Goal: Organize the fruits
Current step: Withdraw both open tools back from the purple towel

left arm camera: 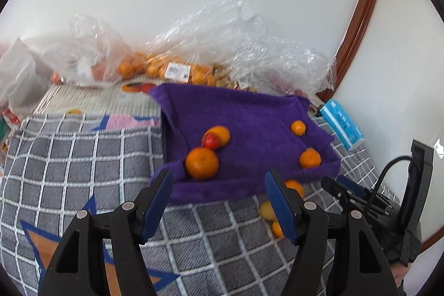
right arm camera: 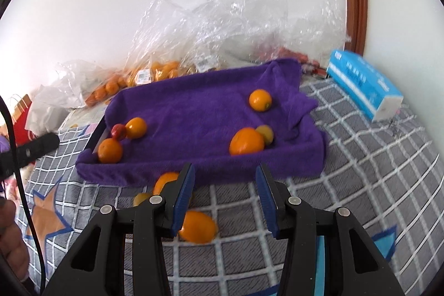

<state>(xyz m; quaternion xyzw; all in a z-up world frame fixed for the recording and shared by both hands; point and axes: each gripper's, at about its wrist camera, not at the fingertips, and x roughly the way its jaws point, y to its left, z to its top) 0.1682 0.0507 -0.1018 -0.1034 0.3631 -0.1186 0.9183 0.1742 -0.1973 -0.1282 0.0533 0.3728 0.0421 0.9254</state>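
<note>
Both tools, left tool [left arm camera: 217,201] and right tool [right arm camera: 224,193], hover empty, jaws apart, before the purple-lined tray [right arm camera: 194,168]. Three loose oranges lie just outside its near wall; the nearest orange [right arm camera: 198,226] probably needs a centred, gentle squeeze.

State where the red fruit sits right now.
The red fruit lies in the purple towel-lined tray, at its left end in both wrist views, wedged between two oranges.

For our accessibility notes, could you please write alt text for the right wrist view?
A purple towel-lined tray on a grey checked blanket holds several oranges and one small red fruit. Three more oranges lie on the blanket beside the open, empty right gripper.
</note>
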